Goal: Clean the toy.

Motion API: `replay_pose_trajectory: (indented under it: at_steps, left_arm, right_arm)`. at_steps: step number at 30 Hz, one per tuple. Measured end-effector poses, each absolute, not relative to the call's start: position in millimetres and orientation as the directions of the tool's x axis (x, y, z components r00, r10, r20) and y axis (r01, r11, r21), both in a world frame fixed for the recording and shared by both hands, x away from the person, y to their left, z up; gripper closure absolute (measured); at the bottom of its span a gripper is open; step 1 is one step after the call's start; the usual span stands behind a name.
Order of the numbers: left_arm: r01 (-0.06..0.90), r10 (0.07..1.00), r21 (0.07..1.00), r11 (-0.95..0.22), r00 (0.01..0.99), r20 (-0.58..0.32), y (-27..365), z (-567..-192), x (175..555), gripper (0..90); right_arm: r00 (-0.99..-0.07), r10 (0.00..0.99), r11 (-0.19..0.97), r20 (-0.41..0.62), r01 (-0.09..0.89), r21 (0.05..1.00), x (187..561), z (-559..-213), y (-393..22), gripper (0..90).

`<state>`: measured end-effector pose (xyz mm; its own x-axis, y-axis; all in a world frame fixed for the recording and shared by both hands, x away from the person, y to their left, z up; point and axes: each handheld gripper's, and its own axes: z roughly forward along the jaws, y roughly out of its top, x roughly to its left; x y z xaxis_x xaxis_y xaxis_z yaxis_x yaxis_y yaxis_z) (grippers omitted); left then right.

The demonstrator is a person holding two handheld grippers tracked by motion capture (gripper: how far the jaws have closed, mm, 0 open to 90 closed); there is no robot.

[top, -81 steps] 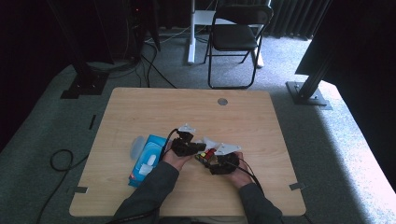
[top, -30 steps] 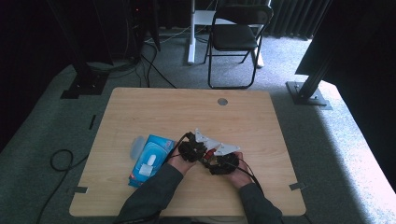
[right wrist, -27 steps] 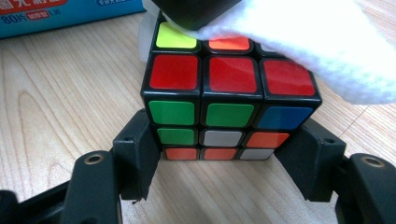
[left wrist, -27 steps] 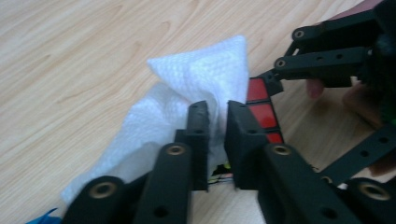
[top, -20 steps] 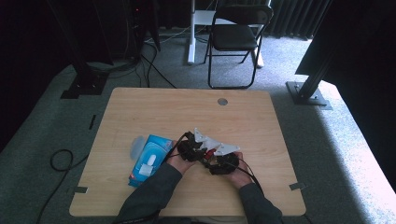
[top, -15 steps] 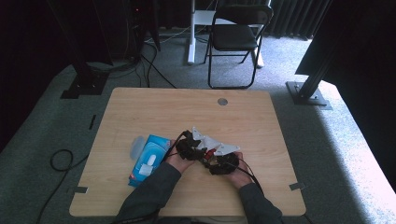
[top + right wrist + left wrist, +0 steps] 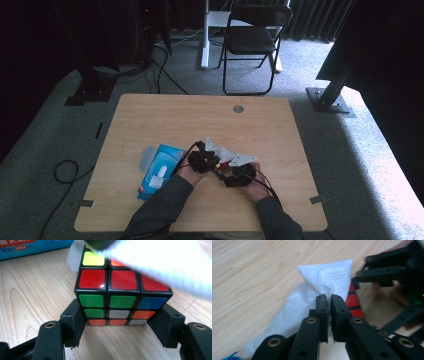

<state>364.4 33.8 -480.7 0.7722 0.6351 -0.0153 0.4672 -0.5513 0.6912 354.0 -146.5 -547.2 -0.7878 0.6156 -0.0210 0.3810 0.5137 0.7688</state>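
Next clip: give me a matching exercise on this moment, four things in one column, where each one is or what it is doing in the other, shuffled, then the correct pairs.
Things:
1. white textured paper wipe
2. multicoloured plastic puzzle cube
3. blue cardboard wipe box
4. round grey plug in the wooden table

States:
A. flat on the table beside the left forearm
B. gripped between the right tongs
C. near the far edge, apart from the hands
D. pinched in the shut left tongs

Pairs: 1-D, 2-B, 3-A, 4-C

The blue packet carries "80" beside small white characters; its red label is unreadable
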Motion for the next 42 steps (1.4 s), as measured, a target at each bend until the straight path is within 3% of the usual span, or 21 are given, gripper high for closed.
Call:
replay_pose_trajectory:
  at_steps: [4,10,25,29,32,42]
  left_arm:
    - [0.469,0.578,0.690,-0.551,0.811,-0.089,29.3,-481.5,363.6,86.7]
    - [0.479,0.563,0.694,-0.538,0.817,-0.128,31.2,-482.7,365.8,87.0]
    - [0.505,0.643,0.678,-0.534,0.763,-0.062,43.3,-479.5,365.3,86.5]
    - [0.512,0.601,0.682,-0.522,0.788,-0.132,40.6,-481.1,362.8,86.6]
    - [0.476,0.555,0.696,-0.538,0.821,-0.132,34.3,-483.0,358.5,86.5]
    - [0.465,0.543,0.710,-0.529,0.828,-0.139,22.3,-485.0,369.7,86.9]
  right_arm:
    - [-0.788,0.616,0.513,-0.021,0.381,0.769,354.1,-547.3,-146.4,33.5]
    - [-0.787,0.616,0.513,-0.017,0.385,0.768,353.9,-547.3,-146.7,33.5]
    - [-0.786,0.618,0.511,-0.012,0.390,0.766,354.3,-547.3,-146.5,33.5]
    - [-0.786,0.618,0.513,-0.011,0.392,0.764,354.4,-547.4,-146.4,33.4]
    - [-0.786,0.618,0.512,-0.012,0.391,0.764,354.5,-547.5,-146.3,33.4]
    - [-0.786,0.619,0.513,-0.011,0.393,0.763,354.4,-547.4,-146.3,33.5]
